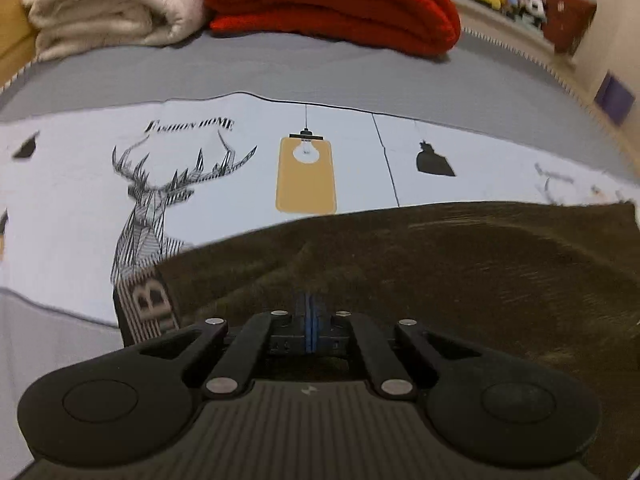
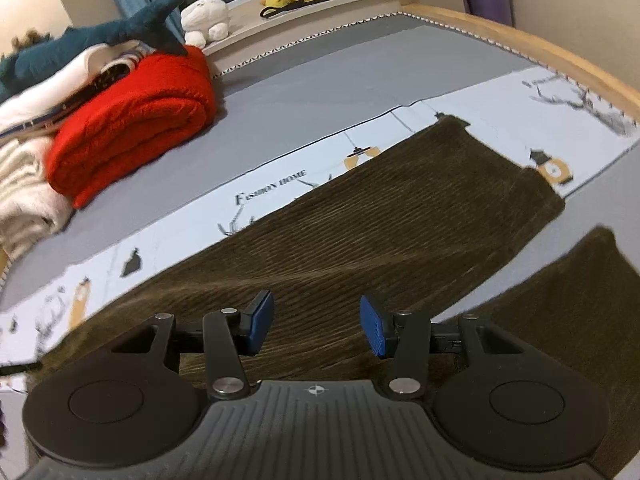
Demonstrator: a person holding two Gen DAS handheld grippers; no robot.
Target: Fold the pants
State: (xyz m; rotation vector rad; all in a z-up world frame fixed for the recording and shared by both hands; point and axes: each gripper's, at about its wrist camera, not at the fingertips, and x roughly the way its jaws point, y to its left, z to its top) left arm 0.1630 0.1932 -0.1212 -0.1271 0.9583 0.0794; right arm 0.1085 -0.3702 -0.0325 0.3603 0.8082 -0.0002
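Left claw (image 1: 308, 304) pinching dark olive corduroy pants (image 1: 420, 264); right claw (image 2: 316, 326) spread above ribbed, rumpled leg.

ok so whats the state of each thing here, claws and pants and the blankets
left claw: shut, pinching a fold of the pants
right claw: open, over the pants, gripping nothing
pants: spread on the bed, legs apart, not folded
red blanket: folded
cream blanket: folded
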